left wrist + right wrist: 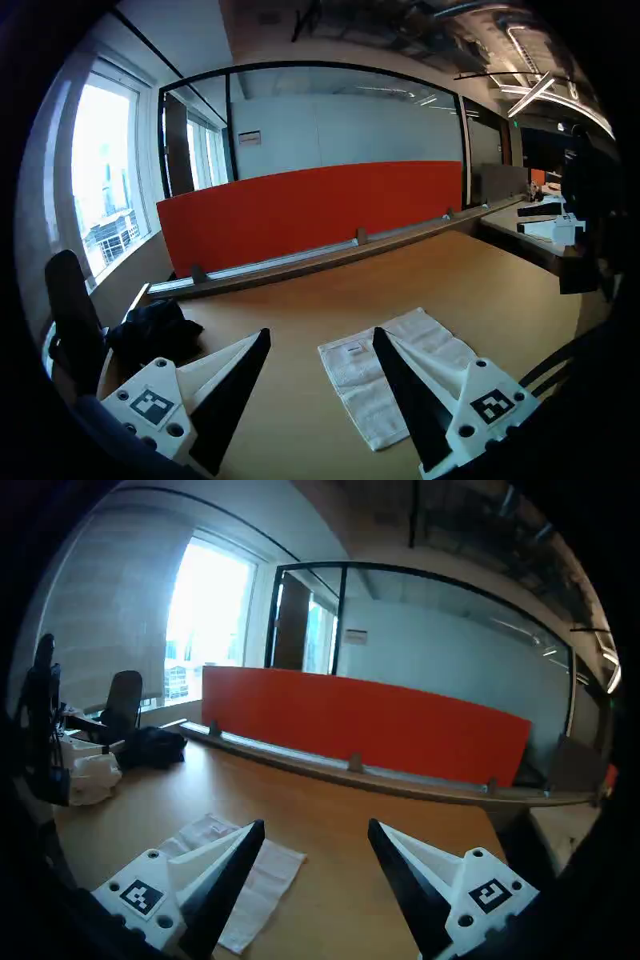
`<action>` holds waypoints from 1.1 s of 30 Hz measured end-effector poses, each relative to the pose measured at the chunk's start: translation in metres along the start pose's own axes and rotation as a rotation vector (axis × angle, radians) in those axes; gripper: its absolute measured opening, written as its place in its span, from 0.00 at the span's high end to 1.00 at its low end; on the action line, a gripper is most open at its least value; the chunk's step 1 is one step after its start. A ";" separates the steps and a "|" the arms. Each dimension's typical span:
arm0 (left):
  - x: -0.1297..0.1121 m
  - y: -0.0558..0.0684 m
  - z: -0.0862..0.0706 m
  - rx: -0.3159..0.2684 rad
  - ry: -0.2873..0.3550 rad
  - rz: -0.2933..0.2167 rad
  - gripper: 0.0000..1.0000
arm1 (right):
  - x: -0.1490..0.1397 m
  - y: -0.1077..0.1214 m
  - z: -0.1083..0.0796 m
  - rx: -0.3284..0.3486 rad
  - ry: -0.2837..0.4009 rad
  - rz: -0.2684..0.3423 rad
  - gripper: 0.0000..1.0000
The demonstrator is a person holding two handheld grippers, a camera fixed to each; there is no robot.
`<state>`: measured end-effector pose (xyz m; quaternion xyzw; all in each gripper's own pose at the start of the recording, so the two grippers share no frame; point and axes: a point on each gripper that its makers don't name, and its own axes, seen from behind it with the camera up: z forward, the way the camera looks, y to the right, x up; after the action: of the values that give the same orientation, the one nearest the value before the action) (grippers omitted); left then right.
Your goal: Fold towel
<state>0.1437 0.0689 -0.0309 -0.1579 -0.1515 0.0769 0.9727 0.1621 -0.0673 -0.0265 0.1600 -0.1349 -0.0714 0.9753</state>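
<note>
A small white towel (352,376) lies flat on the wooden desk (320,296), with a label near its far left corner. My left gripper (320,332) hovers open above the desk; its right finger crosses the towel in the picture and nothing is between the fingers. In the right gripper view the towel (272,864) lies low on the left, partly behind the left finger. My right gripper (316,824) is open and empty over bare wood to the towel's right. Neither gripper touches the towel.
An orange divider panel (320,208) on a rail closes off the desk's far side. A black bundle of cloth (152,332) sits at the left end beside a dark chair (68,312). The desk's right edge (560,320) is close.
</note>
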 end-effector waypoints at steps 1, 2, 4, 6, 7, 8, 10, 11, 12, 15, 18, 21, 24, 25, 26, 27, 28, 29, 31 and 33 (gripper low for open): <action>-0.002 0.002 0.000 -0.007 -0.005 0.003 0.05 | -0.001 -0.004 0.000 0.013 -0.008 0.001 0.00; -0.004 0.003 0.001 -0.013 -0.010 0.005 0.05 | -0.003 -0.007 0.000 0.027 -0.016 0.001 0.00; -0.009 0.007 0.001 -0.026 -0.022 0.009 0.05 | -0.006 -0.013 0.001 0.048 -0.026 -0.003 0.00; -0.014 0.010 0.002 -0.039 -0.034 0.013 0.05 | -0.010 -0.017 0.002 0.063 -0.037 -0.014 0.00; -0.017 0.011 0.002 -0.044 -0.039 0.014 0.05 | -0.012 -0.019 0.002 0.068 -0.042 -0.023 0.00; -0.019 0.013 0.003 -0.050 -0.044 0.016 0.05 | -0.014 -0.021 0.003 0.073 -0.046 -0.033 0.00; -0.025 0.015 0.003 -0.059 -0.055 0.017 0.05 | -0.018 -0.026 0.003 0.089 -0.055 -0.053 0.00; -0.028 0.017 0.004 -0.063 -0.060 0.018 0.05 | -0.020 -0.029 0.003 0.096 -0.059 -0.063 0.00; -0.032 0.018 0.004 -0.066 -0.066 0.017 0.05 | -0.021 -0.033 0.004 0.109 -0.060 -0.067 0.00; -0.043 0.022 0.006 -0.075 -0.084 0.013 0.05 | -0.025 -0.042 0.005 0.136 -0.064 -0.073 0.00; -0.054 0.027 0.007 -0.085 -0.102 0.010 0.05 | -0.032 -0.046 0.008 0.146 -0.077 -0.068 0.00; -0.066 0.032 0.009 -0.095 -0.121 0.009 0.04 | -0.043 -0.049 0.011 0.152 -0.095 -0.069 0.00; -0.078 0.037 0.011 -0.107 -0.141 0.009 0.05 | -0.058 -0.053 0.013 0.161 -0.117 -0.083 0.00; -0.083 0.039 0.012 -0.111 -0.147 0.009 0.05 | -0.063 -0.054 0.014 0.164 -0.126 -0.088 0.00; -0.087 0.041 0.012 -0.116 -0.154 0.010 0.05 | -0.068 -0.055 0.015 0.166 -0.134 -0.093 0.00; -0.091 0.043 0.014 -0.120 -0.161 0.010 0.04 | -0.074 -0.057 0.016 0.171 -0.143 -0.097 0.00; -0.095 0.045 0.015 -0.125 -0.167 0.010 0.05 | -0.079 -0.059 0.016 0.176 -0.151 -0.099 0.00; -0.099 0.046 0.016 -0.129 -0.173 0.011 0.05 | -0.084 -0.061 0.017 0.181 -0.159 -0.102 0.00; -0.107 0.050 0.018 -0.138 -0.185 0.011 0.04 | -0.095 -0.064 0.019 0.190 -0.175 -0.103 0.00; -0.115 0.054 0.020 -0.147 -0.199 0.011 0.05 | -0.106 -0.067 0.021 0.199 -0.192 -0.104 0.00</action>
<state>0.0234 0.1021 -0.0619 -0.2210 -0.2517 0.0862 0.9383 0.0486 -0.1165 -0.0553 0.2550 -0.2257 -0.1233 0.9321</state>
